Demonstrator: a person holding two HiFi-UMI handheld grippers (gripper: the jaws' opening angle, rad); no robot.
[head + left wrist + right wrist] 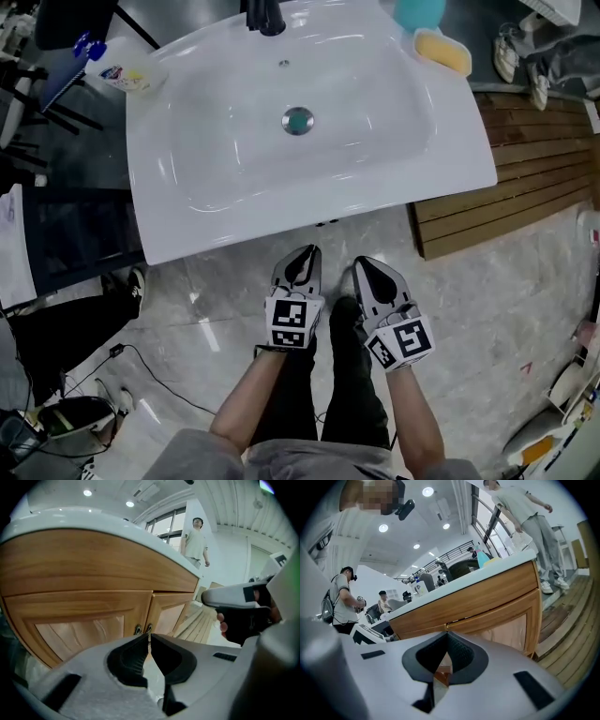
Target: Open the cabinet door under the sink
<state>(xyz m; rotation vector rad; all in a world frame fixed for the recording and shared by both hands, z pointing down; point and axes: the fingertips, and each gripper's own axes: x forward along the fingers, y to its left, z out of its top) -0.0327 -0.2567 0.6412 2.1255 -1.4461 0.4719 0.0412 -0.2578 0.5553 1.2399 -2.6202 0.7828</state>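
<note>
The wooden cabinet [93,606] under the white sink [300,187] has two doors side by side. Two small metal knobs [138,630] sit at the seam between the doors. My left gripper [149,635] is shut and empty; its tips point at the knobs from a short way off. In the head view it [305,255] hangs just below the sink's front edge. My right gripper [362,266] is beside it, also shut and empty. In the right gripper view, my right gripper [446,633] faces the cabinet's right door [511,627]. Neither gripper touches the cabinet.
A black faucet [264,17], a teal bottle [419,11] and a yellow sponge [442,50] stand on the sink's rim. Wooden decking [525,178] lies to the right. Cables [141,370] trail on the marble floor at left. A person [194,538] stands beyond the sink.
</note>
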